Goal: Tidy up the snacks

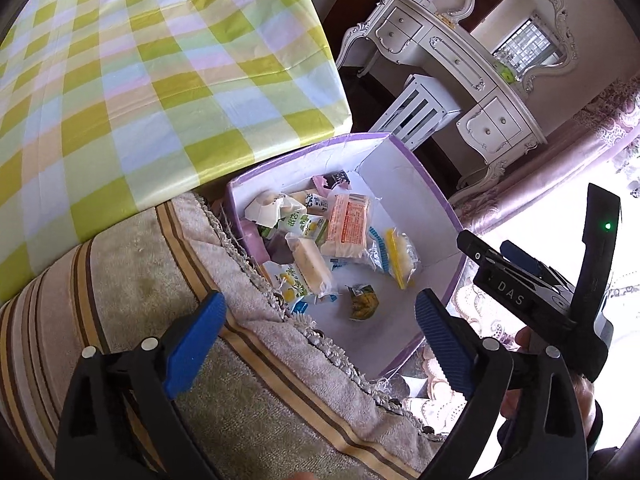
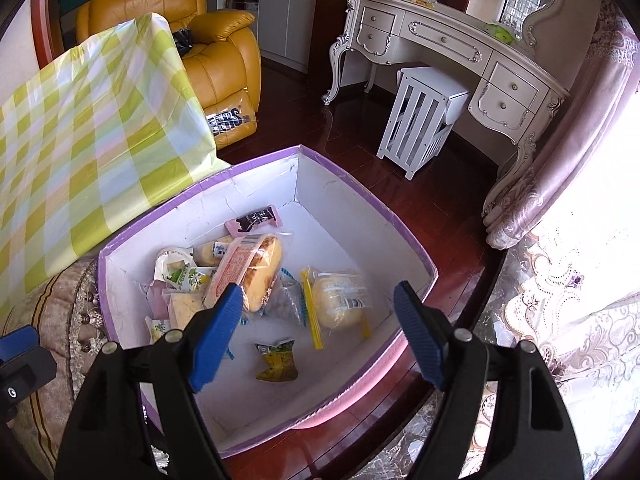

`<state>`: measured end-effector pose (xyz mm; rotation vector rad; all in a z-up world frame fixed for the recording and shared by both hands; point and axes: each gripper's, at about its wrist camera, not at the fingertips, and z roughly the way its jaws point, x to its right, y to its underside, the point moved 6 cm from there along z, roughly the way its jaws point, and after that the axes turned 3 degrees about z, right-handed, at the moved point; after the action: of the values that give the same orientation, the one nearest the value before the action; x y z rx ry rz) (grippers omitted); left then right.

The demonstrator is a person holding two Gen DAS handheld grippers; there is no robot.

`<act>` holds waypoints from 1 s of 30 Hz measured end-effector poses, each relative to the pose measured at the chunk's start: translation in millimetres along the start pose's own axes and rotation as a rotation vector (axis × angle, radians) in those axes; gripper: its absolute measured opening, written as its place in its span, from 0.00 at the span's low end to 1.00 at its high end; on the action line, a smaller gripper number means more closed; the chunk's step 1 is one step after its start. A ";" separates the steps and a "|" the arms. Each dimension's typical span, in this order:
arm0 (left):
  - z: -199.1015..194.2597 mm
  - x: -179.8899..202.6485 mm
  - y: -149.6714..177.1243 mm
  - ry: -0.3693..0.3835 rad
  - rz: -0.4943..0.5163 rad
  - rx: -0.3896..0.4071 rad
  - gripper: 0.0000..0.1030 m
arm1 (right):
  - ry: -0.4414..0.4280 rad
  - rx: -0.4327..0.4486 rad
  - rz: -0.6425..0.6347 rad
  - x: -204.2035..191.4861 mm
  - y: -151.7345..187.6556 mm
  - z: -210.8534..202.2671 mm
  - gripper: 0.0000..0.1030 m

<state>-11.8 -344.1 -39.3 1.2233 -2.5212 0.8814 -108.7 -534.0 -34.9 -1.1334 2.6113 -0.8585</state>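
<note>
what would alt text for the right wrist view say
The right gripper, jaws open and empty, hovers over a purple-rimmed white box of wrapped snacks, including a bread roll and a small yellow packet. The box sits on a dark wood floor beside a checked tablecloth.

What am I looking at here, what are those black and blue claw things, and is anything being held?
Those are handheld grippers, one in each of a person's hands, each carrying a fisheye camera. One picture looks along the left gripper, the other along the right gripper. Both are open and hold nothing. Below them sits a purple-edged box containing wrapped snacks, such as a bread roll and a small yellow packet. Beside the box is a checked tablecloth.
</note>
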 end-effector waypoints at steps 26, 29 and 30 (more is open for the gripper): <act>13.8 4.5 1.3 -0.059 0.049 -0.050 0.96 | 0.007 -0.004 -0.004 2.2 0.3 2.8 0.75; 13.8 4.4 1.1 -0.057 0.047 -0.049 0.96 | 0.006 -0.004 -0.003 2.1 0.3 2.8 0.75; 13.8 4.4 1.1 -0.058 0.048 -0.049 0.96 | 0.006 -0.005 -0.003 2.1 0.3 3.0 0.75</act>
<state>-14.4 -354.6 -49.0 1.1951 -2.6114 0.8007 -109.3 -536.6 -37.4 -1.1386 2.6185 -0.8579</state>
